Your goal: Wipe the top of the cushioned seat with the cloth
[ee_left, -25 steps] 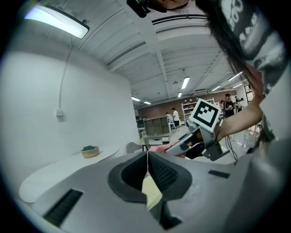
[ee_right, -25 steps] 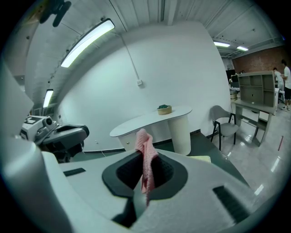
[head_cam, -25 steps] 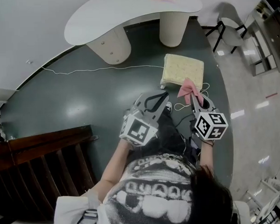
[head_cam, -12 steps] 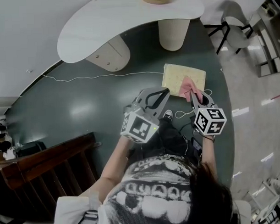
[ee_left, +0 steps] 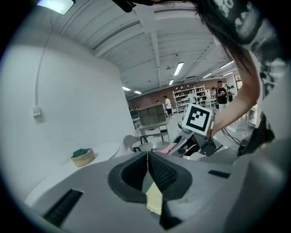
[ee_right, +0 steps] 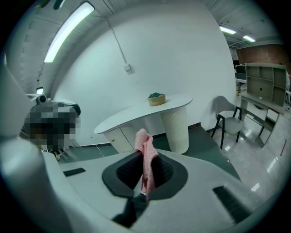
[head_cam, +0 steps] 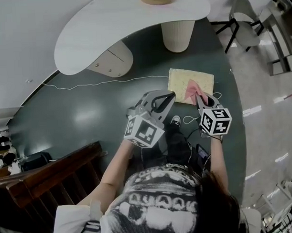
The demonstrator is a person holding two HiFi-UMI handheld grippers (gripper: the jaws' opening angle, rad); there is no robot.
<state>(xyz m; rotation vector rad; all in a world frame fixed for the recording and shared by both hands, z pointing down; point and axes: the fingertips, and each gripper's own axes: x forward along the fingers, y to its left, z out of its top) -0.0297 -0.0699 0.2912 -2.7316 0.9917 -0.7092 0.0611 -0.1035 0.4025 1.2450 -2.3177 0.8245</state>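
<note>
The cushioned seat (head_cam: 190, 85) is a pale yellow square stool on the dark green floor, just ahead of me in the head view. My right gripper (head_cam: 200, 97) is shut on a pink cloth (head_cam: 191, 89), which hangs over the seat's near right part. In the right gripper view the cloth (ee_right: 145, 159) stands up from between the closed jaws and the seat is hidden. My left gripper (head_cam: 163, 96) is held left of the seat, shut and holding nothing, its jaws (ee_left: 148, 159) pressed together.
A white curved table (head_cam: 128, 23) on two cream pedestals stands beyond the seat, with a small basket (ee_right: 156, 98) on top. A white cable (head_cam: 102, 82) runs across the floor. A chair (head_cam: 242, 29) stands at the far right, and dark wooden stairs (head_cam: 52, 174) lie at my left.
I have stepped closer to the seat. My right gripper has carried the pink cloth forward, from the seat's near edge to over its top. The left gripper has kept its place beside it.
</note>
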